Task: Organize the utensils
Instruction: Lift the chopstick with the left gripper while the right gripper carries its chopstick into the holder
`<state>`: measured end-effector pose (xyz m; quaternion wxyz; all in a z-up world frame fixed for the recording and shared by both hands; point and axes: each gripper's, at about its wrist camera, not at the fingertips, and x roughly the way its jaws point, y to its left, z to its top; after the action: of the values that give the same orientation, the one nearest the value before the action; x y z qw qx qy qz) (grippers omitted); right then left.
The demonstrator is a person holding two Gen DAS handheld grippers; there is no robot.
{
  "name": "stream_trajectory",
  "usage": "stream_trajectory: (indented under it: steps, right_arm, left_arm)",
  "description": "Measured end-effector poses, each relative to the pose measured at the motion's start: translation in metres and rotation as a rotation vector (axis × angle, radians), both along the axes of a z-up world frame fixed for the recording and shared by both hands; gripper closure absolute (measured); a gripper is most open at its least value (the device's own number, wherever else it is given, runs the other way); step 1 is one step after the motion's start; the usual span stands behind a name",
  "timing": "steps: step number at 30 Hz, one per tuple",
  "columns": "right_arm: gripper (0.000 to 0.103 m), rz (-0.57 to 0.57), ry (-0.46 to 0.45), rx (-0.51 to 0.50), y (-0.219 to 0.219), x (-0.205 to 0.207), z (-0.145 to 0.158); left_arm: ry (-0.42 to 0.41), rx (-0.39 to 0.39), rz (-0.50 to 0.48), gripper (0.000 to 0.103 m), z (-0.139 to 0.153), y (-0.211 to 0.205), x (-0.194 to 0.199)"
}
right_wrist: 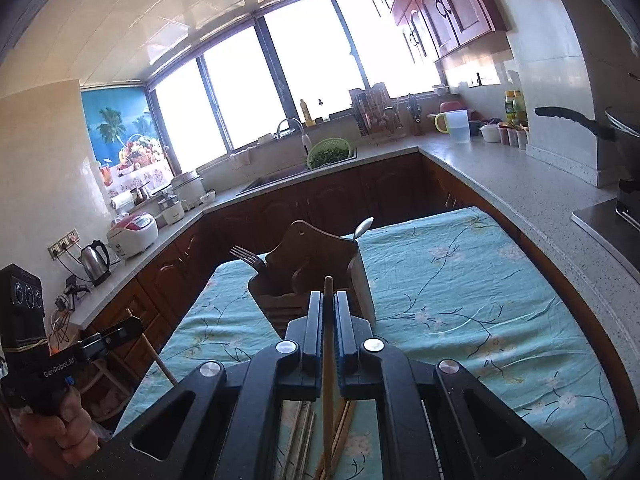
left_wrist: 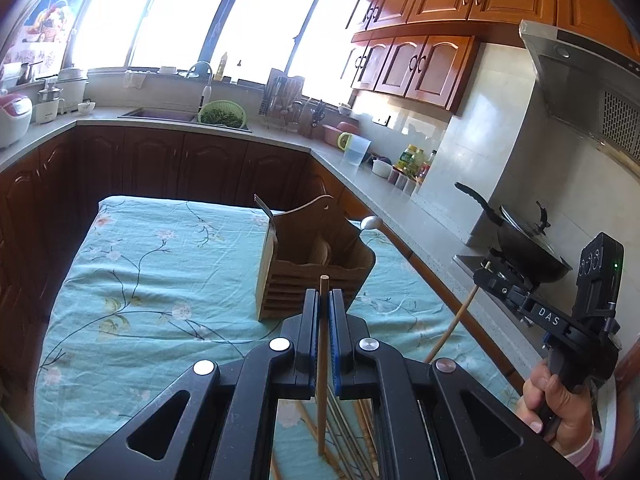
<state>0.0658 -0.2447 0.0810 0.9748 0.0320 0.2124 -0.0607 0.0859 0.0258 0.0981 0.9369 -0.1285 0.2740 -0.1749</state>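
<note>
"DAS" on right claw [left_wrist: 486, 270], "GenRobot.AI" left [right_wrist: 132, 326]

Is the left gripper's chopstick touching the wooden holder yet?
Apart. The right wrist view shows the left gripper and its chopstick well clear of the wooden holder.

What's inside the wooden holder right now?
A fork sticks out on one side of the holder and a spoon on the other. Their lower ends and the compartment bottoms are hidden by its walls.
</note>
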Motion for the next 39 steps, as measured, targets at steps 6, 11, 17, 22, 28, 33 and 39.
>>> stream_trajectory:
  steps: [6, 11, 17, 22, 28, 33, 39]
  right_arm:
    - [0.098, 0.002, -0.014, -0.003, -0.001, -0.002, 0.004]
    - [0.098, 0.002, -0.022, -0.006, -0.003, -0.001, 0.004]
    - [0.098, 0.004, -0.048, -0.012, -0.002, 0.003, 0.01]
    - [0.098, 0.01, -0.107, -0.022, -0.003, 0.016, 0.033]
    - [0.098, 0.001, -0.201, -0.042, -0.004, 0.044, 0.071]
    - [0.098, -0.016, -0.247, -0.035, -0.012, 0.078, 0.089]
    - [0.098, -0.044, -0.245, -0.014, -0.027, 0.117, 0.074]
  left_arm:
    - [-0.01, -0.002, 0.0, 0.1, -0.004, 0.001, 0.001]
    - [-0.021, -0.003, 0.008, 0.1, 0.0, 0.001, 0.005]
    - [-0.05, -0.013, 0.022, 0.1, 0.005, 0.004, 0.013]
    - [-0.097, -0.017, 0.044, 0.1, 0.017, 0.006, 0.027]
    - [-0.196, -0.03, 0.085, 0.1, 0.043, 0.006, 0.055]
    - [-0.284, -0.014, 0.129, 0.1, 0.053, -0.001, 0.084]
    - [-0.305, -0.036, 0.188, 0.1, 0.023, -0.009, 0.129]
